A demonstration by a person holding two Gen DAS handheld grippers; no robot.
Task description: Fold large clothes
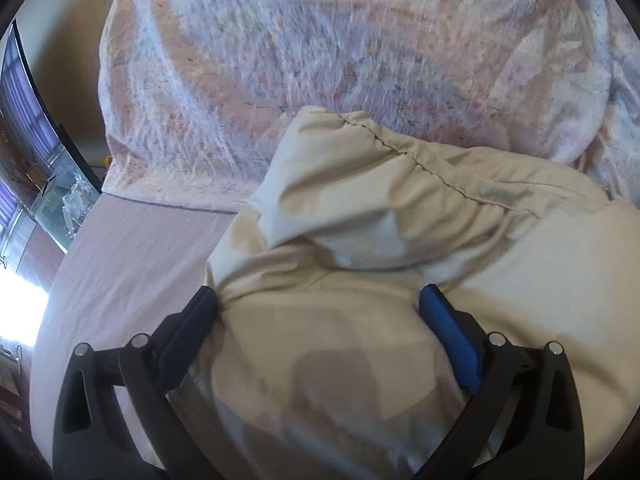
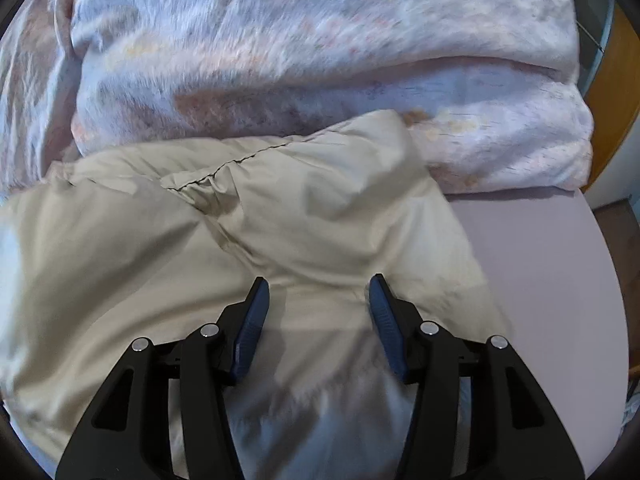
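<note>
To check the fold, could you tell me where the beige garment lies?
In both wrist views the beige garment lies on the pink sheet, just before the floral duvet.

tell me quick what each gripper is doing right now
Left gripper: open, jaws spread wide over the puffy beige quilted garment, holding nothing.
Right gripper: open above the same garment, holding nothing.

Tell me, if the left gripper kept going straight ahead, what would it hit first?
Probably the beige garment: the left gripper is open right over it. The floral quilt lies farther on, though depth is unclear.
</note>
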